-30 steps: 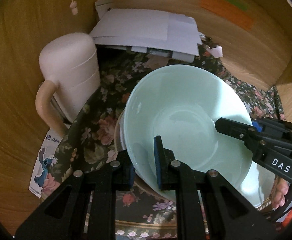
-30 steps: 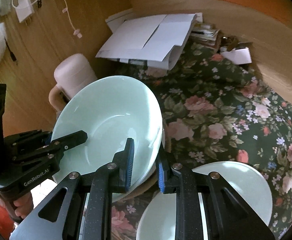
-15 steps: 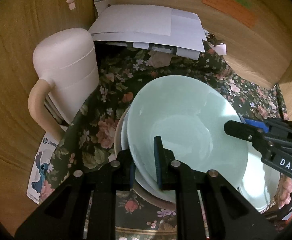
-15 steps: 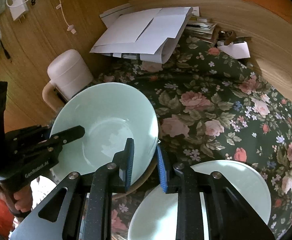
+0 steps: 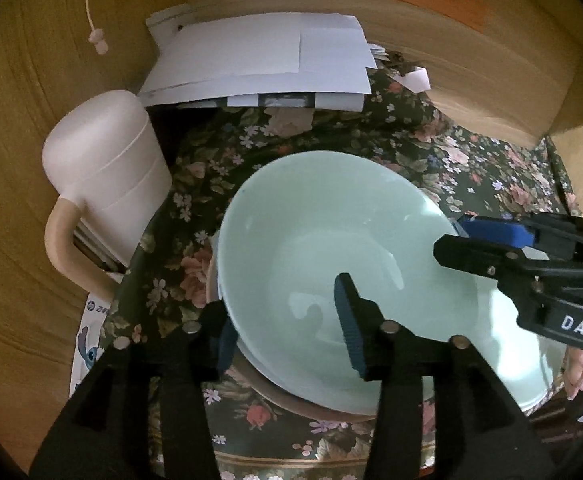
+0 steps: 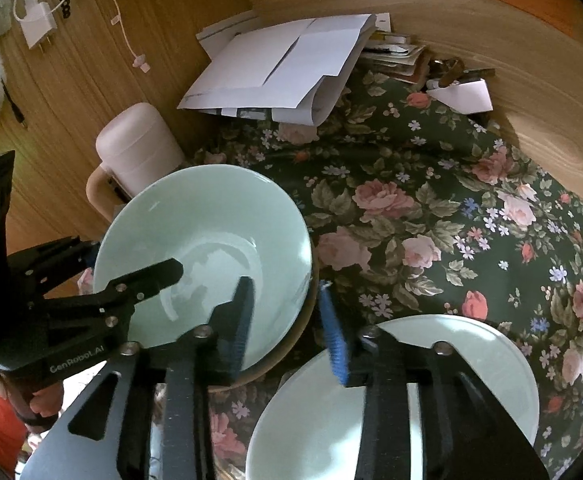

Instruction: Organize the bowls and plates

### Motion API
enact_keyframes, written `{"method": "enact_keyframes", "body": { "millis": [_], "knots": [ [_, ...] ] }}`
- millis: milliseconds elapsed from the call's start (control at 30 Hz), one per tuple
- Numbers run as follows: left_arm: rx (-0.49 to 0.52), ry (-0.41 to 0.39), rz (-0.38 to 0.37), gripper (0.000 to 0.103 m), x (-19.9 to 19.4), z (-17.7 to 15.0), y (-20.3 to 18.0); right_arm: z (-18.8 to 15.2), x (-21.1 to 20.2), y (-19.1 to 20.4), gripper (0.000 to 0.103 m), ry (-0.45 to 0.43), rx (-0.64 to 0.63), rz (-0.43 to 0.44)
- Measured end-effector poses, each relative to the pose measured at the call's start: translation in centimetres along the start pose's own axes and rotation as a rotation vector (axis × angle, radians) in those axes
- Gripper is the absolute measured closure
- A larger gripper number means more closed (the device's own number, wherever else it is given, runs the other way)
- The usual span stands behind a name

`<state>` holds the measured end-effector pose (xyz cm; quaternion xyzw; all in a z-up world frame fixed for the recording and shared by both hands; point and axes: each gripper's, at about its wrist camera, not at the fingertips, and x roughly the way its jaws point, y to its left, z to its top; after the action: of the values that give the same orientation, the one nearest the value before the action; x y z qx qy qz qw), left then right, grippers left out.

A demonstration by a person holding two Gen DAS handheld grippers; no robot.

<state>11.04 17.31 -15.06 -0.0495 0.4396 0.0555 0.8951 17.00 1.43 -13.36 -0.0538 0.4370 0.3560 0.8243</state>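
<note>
A pale green bowl [image 5: 331, 240] sits on a stack with a tan rim [image 5: 291, 402] under it, on the floral cloth; it also shows in the right wrist view [image 6: 211, 232]. My left gripper [image 5: 287, 320] is open, its fingers astride the bowl's near rim. My right gripper [image 6: 287, 312] is open astride the bowl's right rim; it shows in the left wrist view [image 5: 475, 236]. A second pale green dish [image 6: 451, 380] lies below the right gripper.
A pink lidded mug [image 5: 107, 184] stands left of the bowl, against the wooden wall. White papers [image 5: 259, 60] lie at the back. The floral cloth [image 6: 431, 200] stretches right. A cord [image 5: 91, 8] hangs on the wall.
The bowl has come down level onto the stack. Both grippers have opened and let go of its rim.
</note>
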Motion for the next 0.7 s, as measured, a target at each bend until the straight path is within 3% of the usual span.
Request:
{"method": "enact_keyframes", "body": {
  "millis": [200,267,333,500,700],
  "knots": [
    [-0.039,0.007,-0.004,0.057,-0.7,0.5,0.6,-0.2,-0.5,0.2,0.061,-0.006,-0.01,-0.002],
    [-0.033,-0.033,0.047,0.053,-1.5,0.7,0.7,-0.2,-0.5,0.1,0.061,-0.006,-0.006,-0.001],
    [-0.031,-0.069,0.049,0.047,-2.4,0.8,0.9,-0.2,-0.4,0.0,0.061,-0.004,0.001,0.003],
    [-0.069,-0.055,0.069,0.046,-2.4,0.5,2.4,-0.3,0.1,0.1,0.061,0.006,0.015,0.003],
    [-0.118,-0.001,0.029,0.046,-1.2,-1.0,3.5,-0.5,1.8,0.1,0.061,0.059,0.03,0.028]
  ]
}}
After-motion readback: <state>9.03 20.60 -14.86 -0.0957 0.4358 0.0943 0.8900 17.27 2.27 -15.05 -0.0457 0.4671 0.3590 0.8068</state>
